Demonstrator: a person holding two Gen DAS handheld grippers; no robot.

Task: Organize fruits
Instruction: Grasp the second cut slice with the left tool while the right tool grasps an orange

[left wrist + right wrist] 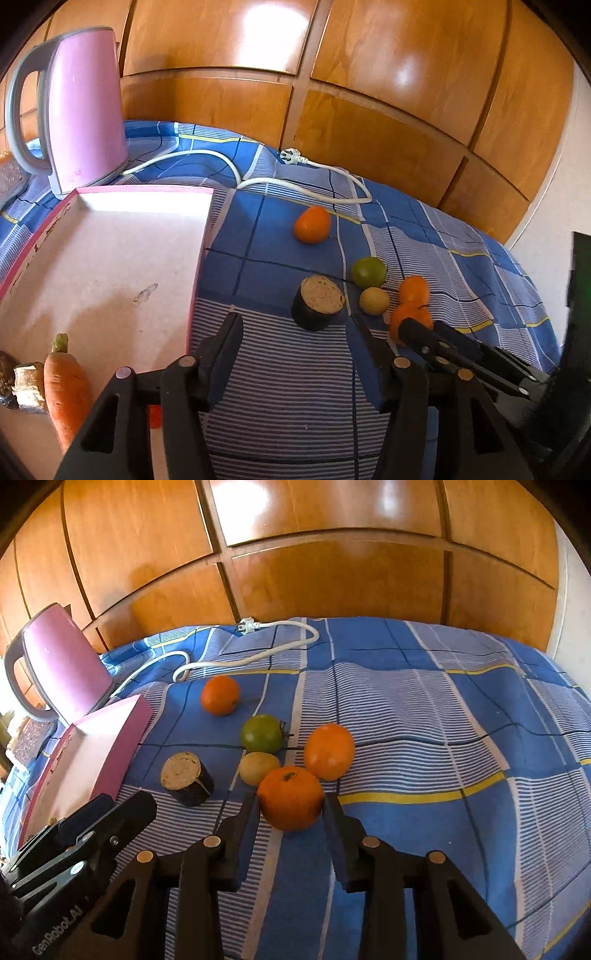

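Fruits lie on a blue checked cloth. In the right wrist view my right gripper [290, 799] is open, its fingers on either side of the nearest orange [290, 797]. Behind it lie another orange [328, 751], a small yellow fruit [258, 768], a green tomato [261, 733] and a far orange [219, 695]. A cut dark eggplant piece [186, 777] stands to the left. My left gripper [295, 321] is open and empty, just short of the eggplant piece [319, 301]. A pink-rimmed tray [110, 258] at the left holds a carrot [66, 384].
A pink kettle [85, 110] stands behind the tray, its white cord [295, 184] looping over the cloth. Wooden panels [369, 92] close off the back. Another eggplant piece [26, 384] lies by the carrot in the tray.
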